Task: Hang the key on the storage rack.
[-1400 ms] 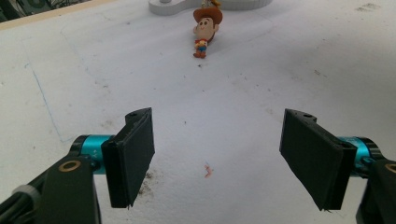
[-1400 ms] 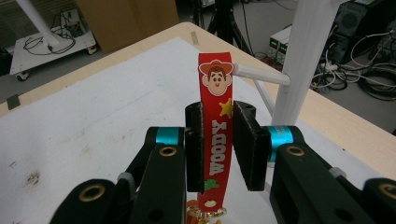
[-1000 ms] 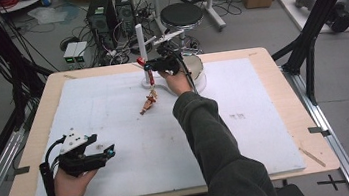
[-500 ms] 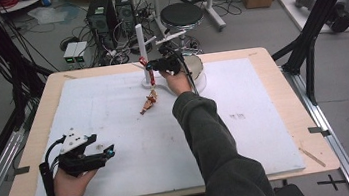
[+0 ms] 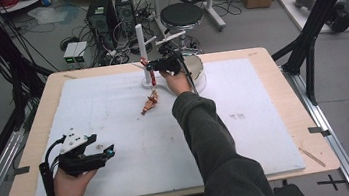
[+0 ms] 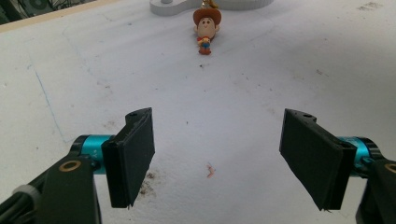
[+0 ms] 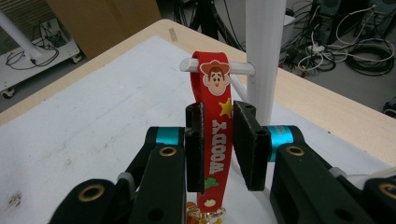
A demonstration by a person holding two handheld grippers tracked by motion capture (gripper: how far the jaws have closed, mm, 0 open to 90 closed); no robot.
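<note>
A red Woody strap hangs over the white crossbar of a white post stand at the far middle of the table. My right gripper is shut on this strap just below the bar, one pad on each side. A small Woody figure hangs from the strap's lower end and lies on the white mat; the left gripper view shows the figure ahead. My left gripper rests at the near left, its jaws wide open over bare mat, as my left gripper shows in its own view.
A round grey-rimmed bowl stands just right of the stand, behind the right hand. The white mat covers most of the wooden table. The stand's white base lies beyond the figure.
</note>
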